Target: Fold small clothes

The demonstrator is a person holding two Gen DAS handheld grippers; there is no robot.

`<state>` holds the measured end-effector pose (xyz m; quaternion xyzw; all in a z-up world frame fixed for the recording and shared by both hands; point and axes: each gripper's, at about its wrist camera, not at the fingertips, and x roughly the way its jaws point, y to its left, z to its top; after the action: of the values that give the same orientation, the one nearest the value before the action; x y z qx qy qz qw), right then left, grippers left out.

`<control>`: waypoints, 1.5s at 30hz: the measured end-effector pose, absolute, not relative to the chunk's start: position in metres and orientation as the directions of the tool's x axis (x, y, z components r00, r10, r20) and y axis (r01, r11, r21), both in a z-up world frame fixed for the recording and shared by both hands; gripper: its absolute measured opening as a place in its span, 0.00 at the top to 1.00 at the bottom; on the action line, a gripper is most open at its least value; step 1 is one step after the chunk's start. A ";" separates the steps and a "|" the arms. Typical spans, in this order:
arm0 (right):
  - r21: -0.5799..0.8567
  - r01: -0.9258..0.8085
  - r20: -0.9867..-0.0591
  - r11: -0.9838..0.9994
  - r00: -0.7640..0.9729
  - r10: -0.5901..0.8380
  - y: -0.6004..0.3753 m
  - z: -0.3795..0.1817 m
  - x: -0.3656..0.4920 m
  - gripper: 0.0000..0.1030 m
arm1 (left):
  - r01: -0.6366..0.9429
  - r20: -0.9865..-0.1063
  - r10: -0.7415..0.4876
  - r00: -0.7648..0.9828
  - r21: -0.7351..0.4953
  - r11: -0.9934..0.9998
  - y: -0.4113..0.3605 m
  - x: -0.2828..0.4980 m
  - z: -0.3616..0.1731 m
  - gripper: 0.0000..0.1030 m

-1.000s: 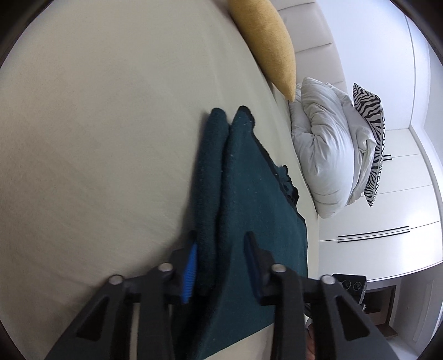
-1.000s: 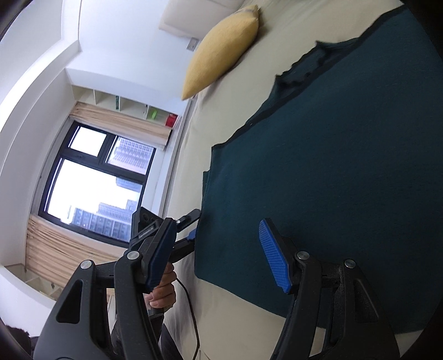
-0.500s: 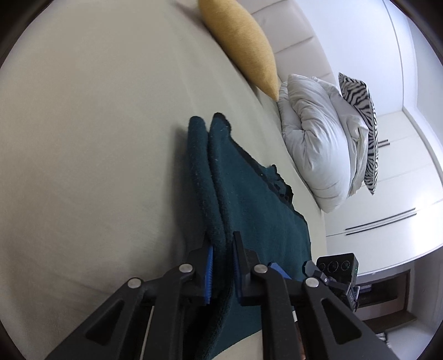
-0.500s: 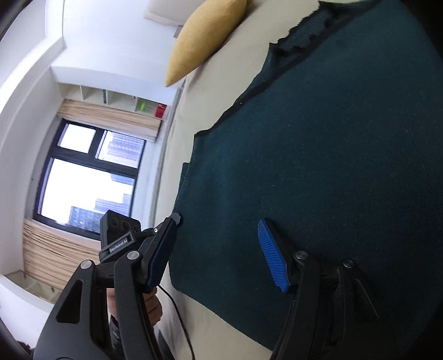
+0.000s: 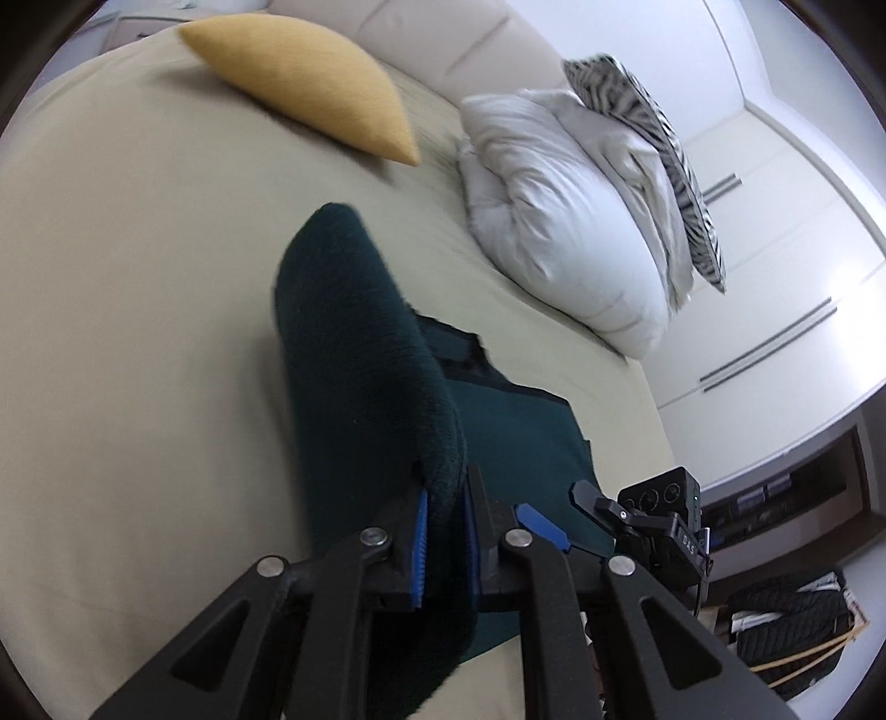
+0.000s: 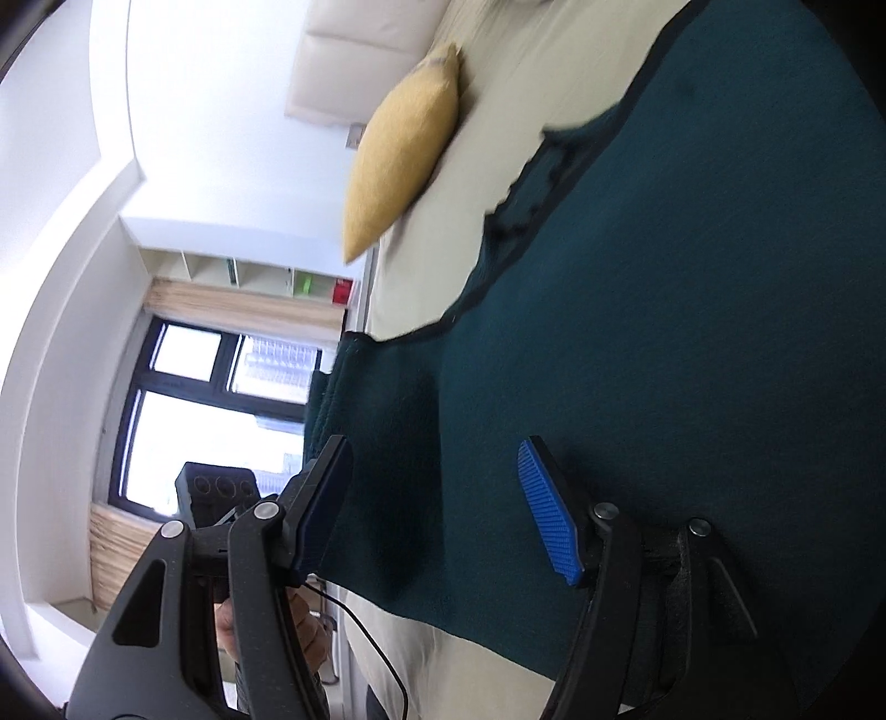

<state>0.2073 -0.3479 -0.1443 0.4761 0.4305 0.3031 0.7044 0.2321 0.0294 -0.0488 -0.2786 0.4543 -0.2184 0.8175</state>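
The left gripper [image 5: 443, 531] is clamped tight on a thick fold at the edge of the dark green garment [image 5: 360, 354], and that pinched edge stands raised above the bed [image 5: 111, 332], curling over like a hump while the rest of the cloth lies flat on the beige sheet. Just beside it, to its right, the right gripper [image 5: 559, 518] hangs over the flat part of the same garment; its blue pads [image 6: 548, 526] stand well apart with nothing pressed between them, only the green cloth spread out beneath. A hand [image 6: 302, 626] holding the left gripper's handle shows at the near edge of the bed, with a thin black cable trailing from it.

Beyond the garment, further up the bed, a mustard-yellow cushion [image 5: 310, 83] lies near the padded headboard [image 5: 443, 33]. To the right of the cushion sits a bundled white duvet [image 5: 559, 221] with a zebra-striped pillow [image 5: 659, 144] leaning against it. Past the bed on that side are white wardrobe doors [image 5: 775, 310].
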 end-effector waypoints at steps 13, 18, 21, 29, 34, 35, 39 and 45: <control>0.956 0.090 -0.283 0.278 0.520 0.806 -0.470 -0.162 0.211 0.41 | 0.166 -0.569 -0.768 0.294 -0.761 0.628 -0.127 0.258 -0.115 0.86; 0.949 0.092 -0.305 0.301 0.508 0.806 -0.452 -0.166 0.221 0.40 | 0.271 -0.439 -0.837 0.327 -0.805 0.528 -0.100 0.232 -0.075 0.60; 0.939 0.092 -0.333 0.332 0.490 0.805 -0.445 -0.162 0.218 0.40 | 0.239 -0.405 -0.821 0.403 -0.819 0.521 -0.066 0.223 -0.065 0.60; 0.875 0.132 -0.476 0.465 0.400 0.783 -0.414 -0.159 0.227 0.40 | 0.151 -0.478 -0.764 0.433 -0.797 0.584 -0.027 0.202 -0.097 0.60; 0.782 0.082 -0.603 0.617 0.346 0.718 -0.384 -0.149 0.239 0.65 | 0.143 -0.485 -0.765 0.424 -0.799 0.585 -0.022 0.193 -0.107 0.60; 0.759 0.074 -0.630 0.646 0.331 0.702 -0.379 -0.149 0.240 0.81 | 0.147 -0.487 -0.764 0.423 -0.795 0.588 -0.022 0.193 -0.107 0.60; 0.722 0.049 -0.658 0.690 0.356 0.663 -0.381 -0.139 0.237 0.85 | 0.171 -0.500 -0.759 0.417 -0.777 0.605 -0.028 0.191 -0.101 0.60; 0.702 0.006 -0.644 0.712 0.432 0.632 -0.416 -0.109 0.226 0.85 | 0.191 -0.523 -0.751 0.404 -0.754 0.628 -0.048 0.196 -0.094 0.59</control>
<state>0.2260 -0.4159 -0.1093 0.3228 0.4941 0.1998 0.7821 0.1961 -0.0475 -0.0939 -0.3078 0.4546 -0.3021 0.7793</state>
